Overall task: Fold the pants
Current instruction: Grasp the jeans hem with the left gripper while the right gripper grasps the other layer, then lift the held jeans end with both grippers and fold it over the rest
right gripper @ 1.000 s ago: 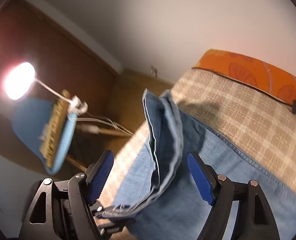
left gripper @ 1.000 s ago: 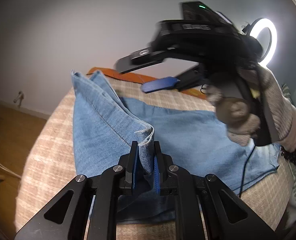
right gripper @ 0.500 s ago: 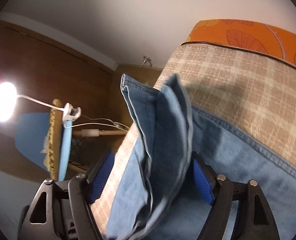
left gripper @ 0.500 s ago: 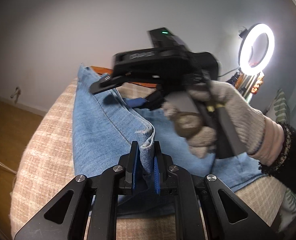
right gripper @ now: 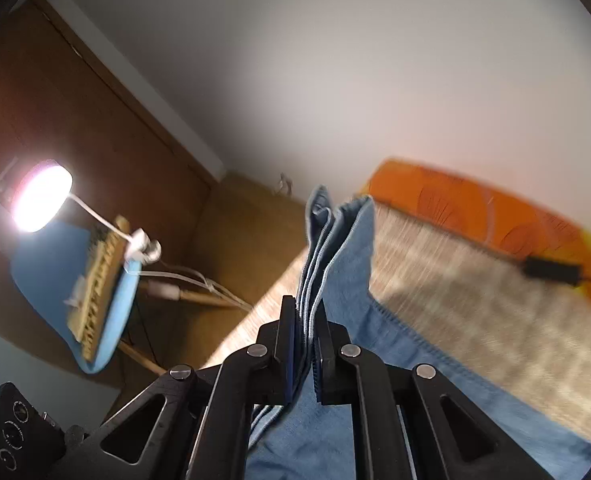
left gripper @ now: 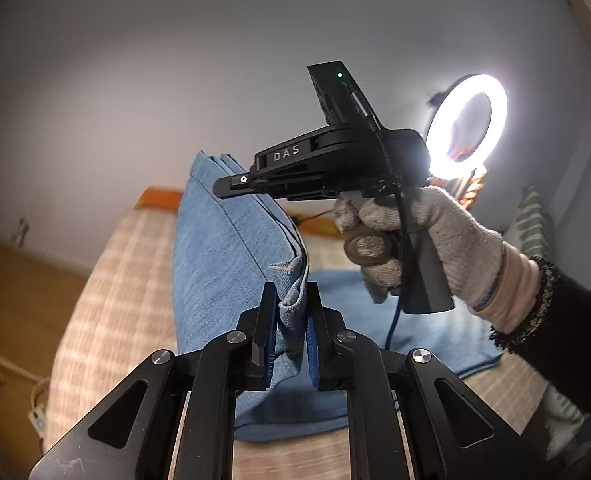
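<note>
We see a bed covered by a beige checked blanket [left gripper: 107,320], with an orange patterned cushion [right gripper: 495,216] along its far edge. The blue denim pants [left gripper: 219,272] lie across the blanket, one end raised off it into a standing fold of several layers. A lit ring light [left gripper: 468,126] stands to the right; on the other side, a lamp [right gripper: 41,194] shines near a blue chair [right gripper: 47,276].

A gloved hand [left gripper: 427,240] holds the right gripper [right gripper: 305,354], whose jaws have just closed and now clamp the stacked denim edges. The left gripper [left gripper: 291,332] pinches a corner of the raised fold. The blanket looks blurred in the right wrist view, so we cannot read its weave there.
</note>
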A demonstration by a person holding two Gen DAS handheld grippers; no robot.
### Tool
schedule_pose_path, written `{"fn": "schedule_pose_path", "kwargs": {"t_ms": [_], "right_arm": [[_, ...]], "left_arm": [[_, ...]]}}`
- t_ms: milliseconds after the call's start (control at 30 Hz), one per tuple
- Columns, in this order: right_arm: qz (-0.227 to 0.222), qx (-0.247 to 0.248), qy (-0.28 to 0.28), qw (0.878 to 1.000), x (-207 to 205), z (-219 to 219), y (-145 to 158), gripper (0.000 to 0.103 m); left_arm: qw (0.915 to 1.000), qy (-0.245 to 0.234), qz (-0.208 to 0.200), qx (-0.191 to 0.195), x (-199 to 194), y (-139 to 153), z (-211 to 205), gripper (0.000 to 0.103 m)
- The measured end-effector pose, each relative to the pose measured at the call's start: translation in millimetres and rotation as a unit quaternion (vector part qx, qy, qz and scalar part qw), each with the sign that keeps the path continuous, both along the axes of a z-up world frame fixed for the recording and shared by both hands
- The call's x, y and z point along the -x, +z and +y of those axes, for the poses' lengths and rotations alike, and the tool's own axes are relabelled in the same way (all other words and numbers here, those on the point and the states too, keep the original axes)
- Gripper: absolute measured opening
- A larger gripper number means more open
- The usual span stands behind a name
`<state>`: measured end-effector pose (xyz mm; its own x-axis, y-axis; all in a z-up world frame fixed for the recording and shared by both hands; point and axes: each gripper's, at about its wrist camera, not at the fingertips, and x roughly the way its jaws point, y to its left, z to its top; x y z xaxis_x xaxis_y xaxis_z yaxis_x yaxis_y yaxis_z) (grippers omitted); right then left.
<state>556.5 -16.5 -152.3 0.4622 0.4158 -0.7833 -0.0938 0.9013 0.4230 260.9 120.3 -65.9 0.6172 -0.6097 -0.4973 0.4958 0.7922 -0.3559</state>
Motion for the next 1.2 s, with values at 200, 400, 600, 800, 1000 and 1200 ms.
{"fn": "schedule_pose_path", "kwargs": {"t_ms": [200, 400, 600, 800, 1000, 1200], "right_arm": [[-0.056, 0.031, -0.012, 0.998, 30.9, -19.4, 70.5, 0.005], [-0.094, 0.062, -0.044, 0.993, 67.2, -53.2, 124.3, 0.005], [-0.114, 0.072, -0.087, 0.987, 112.6, -101.2, 155.7, 0.005], [-0.098, 0.093, -0.137, 0.981, 164.1, -162.4, 152.4, 0.004], [-0.082, 0.102, -0.180, 0.975, 215.9, -227.3, 136.2, 0.004], [-0.048, 0.115, -0.224, 0.967, 257.7, -287.5, 108.2, 0.004]], "left_arm": [[0.9986, -0.042, -0.029, 0.012, 5.5, 39.4, -32.8, 0.011], [0.9949, -0.087, -0.044, 0.025, 8.9, 73.9, -79.4, 0.011], [0.9881, -0.142, -0.053, 0.026, 22.5, 84.8, -134.1, 0.011], [0.9800, -0.195, -0.033, 0.019, 29.4, 67.6, -201.7, 0.011], [0.9682, -0.250, -0.013, 0.010, 47.1, 39.8, -277.4, 0.011], [0.9585, -0.285, 0.005, 0.003, 54.2, 7.0, -334.4, 0.010]]}}
